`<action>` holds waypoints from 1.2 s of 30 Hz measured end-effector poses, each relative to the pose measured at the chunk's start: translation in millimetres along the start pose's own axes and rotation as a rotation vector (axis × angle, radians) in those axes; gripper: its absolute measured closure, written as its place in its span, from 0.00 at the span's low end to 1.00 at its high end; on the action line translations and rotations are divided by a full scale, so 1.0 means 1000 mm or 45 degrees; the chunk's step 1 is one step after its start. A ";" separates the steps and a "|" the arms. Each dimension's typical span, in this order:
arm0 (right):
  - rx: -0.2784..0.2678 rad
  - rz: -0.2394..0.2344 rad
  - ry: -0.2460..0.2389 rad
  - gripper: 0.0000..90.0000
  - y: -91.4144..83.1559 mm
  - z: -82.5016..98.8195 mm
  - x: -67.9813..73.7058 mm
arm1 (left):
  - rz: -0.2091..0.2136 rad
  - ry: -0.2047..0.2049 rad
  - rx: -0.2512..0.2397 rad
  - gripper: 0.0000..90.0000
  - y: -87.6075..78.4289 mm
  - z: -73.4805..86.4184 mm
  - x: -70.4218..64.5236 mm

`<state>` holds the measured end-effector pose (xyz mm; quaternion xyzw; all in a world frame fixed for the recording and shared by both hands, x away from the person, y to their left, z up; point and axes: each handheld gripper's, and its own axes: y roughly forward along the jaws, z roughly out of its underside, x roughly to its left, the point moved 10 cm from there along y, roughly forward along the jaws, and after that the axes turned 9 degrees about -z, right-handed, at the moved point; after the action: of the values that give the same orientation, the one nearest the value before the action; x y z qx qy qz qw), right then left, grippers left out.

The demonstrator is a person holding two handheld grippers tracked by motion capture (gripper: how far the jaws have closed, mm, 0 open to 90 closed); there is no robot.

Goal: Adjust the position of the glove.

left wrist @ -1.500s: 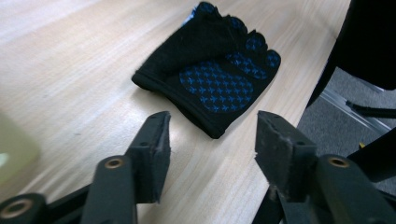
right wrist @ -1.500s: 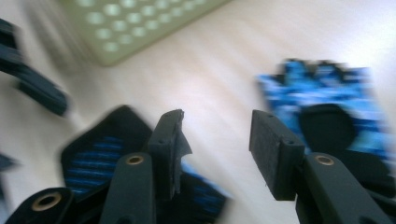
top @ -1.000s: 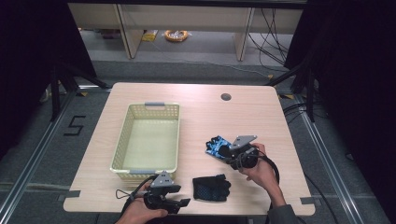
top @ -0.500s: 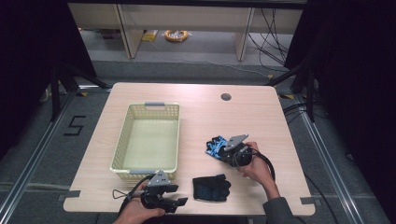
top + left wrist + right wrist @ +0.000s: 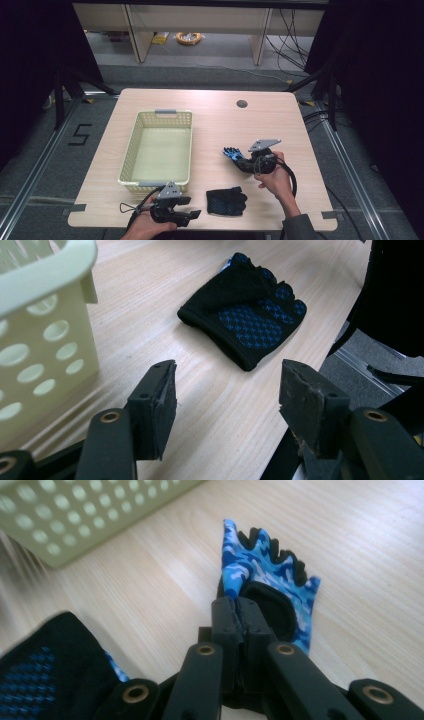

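A blue camouflage glove (image 5: 232, 153) (image 5: 265, 560) lies right of the table's middle, fingers pointing away from my right gripper (image 5: 245, 163) (image 5: 239, 605). Its jaws have just been closing and now stand shut on the glove's black cuff. A black glove with blue dotted palm (image 5: 226, 201) (image 5: 245, 310) (image 5: 45, 665) lies flat near the front edge. My left gripper (image 5: 190, 207) (image 5: 227, 390) hovers at the front edge, just left of the black glove, open with nothing between its jaws.
A pale yellow perforated basket (image 5: 129, 150) (image 5: 45, 275) (image 5: 75, 515) stands empty on the left half of the wooden table (image 5: 215, 120), close to my left gripper. A round cable hole (image 5: 242, 104) sits at the back. The table's front edge runs just below both hands.
The right gripper's jaws have closed on the blue glove's cuff, and the hand has shifted slightly. The left hand and the black glove have stayed put.
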<state>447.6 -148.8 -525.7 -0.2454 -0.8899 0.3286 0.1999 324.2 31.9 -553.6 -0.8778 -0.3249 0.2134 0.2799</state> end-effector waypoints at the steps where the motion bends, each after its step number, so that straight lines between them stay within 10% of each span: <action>1: -0.027 0.004 0.013 0.98 -0.003 -0.002 0.003 | -0.013 0.016 0.009 0.44 0.000 0.000 0.001; 13: -0.219 -0.070 0.108 0.98 -0.024 -0.016 0.049 | 0.004 0.074 -0.053 0.44 0.009 -0.023 -0.021; 22: -0.236 -0.039 0.118 0.98 -0.042 0.011 0.088 | 0.000 0.062 -0.062 0.44 0.003 -0.021 -0.019; 28: -0.179 0.004 0.120 0.98 -0.028 0.030 0.097 | 0.016 0.072 -0.042 0.44 0.003 -0.017 -0.025; 36: -0.083 -0.085 0.178 0.96 0.010 0.044 0.112 | 0.030 0.084 -0.025 0.44 0.010 -0.009 -0.035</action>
<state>338.6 -99.8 -541.9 -0.2442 -0.8916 0.2747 0.2645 309.3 -1.7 -546.4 -0.8910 -0.3071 0.1843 0.2791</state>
